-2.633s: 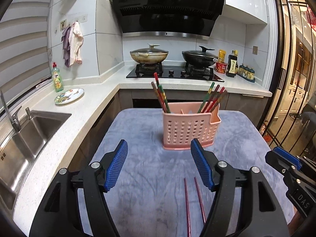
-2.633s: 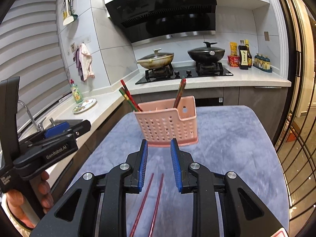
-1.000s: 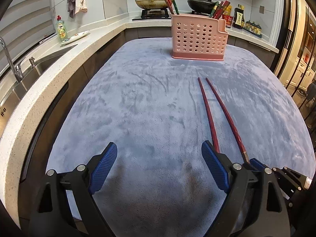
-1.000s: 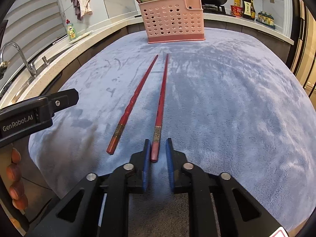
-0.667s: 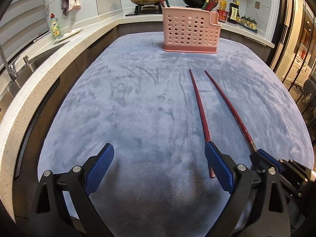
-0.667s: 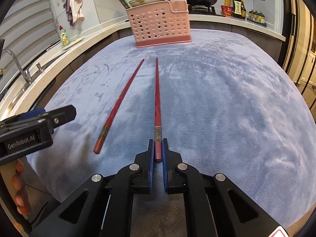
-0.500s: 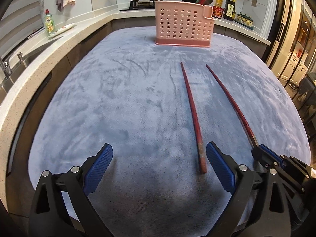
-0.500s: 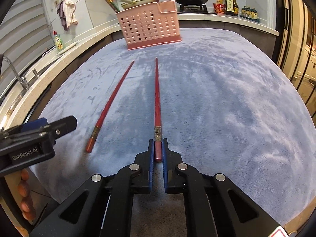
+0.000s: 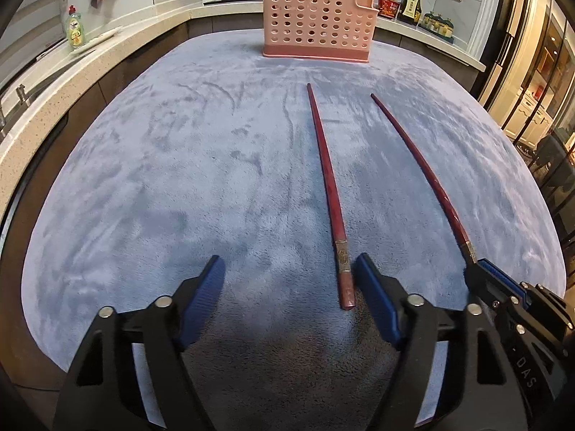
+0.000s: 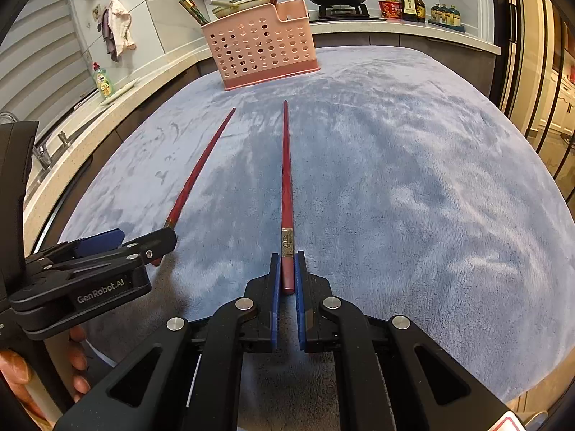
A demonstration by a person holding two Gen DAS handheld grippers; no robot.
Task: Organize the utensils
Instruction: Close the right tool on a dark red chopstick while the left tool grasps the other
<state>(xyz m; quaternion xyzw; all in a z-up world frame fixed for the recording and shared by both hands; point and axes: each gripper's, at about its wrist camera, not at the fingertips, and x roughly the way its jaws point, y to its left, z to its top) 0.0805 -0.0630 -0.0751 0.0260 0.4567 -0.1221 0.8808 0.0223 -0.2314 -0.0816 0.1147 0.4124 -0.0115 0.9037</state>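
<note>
I see a kitchen w/ white tiled walls (image 10: 158, 32) and a pale speckled counter (image 9: 54, 82) running along the left and back. Grey-blue plush cloth (image 9: 187, 165) covers the work table. Stove (image 10: 341, 10) at rear w/ a black pan. Sink tap (image 10: 43, 151) at left. Glass-panelled doors (image 9: 532, 82) at right, warm light behind.

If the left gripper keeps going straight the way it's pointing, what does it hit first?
Probably the blue cloth just ahead: the left gripper tilts down at bare fabric. Its jaws are closing, with the loose red chopstick lying just inside the right finger, so that could be brushed first; depth is unclear.
</note>
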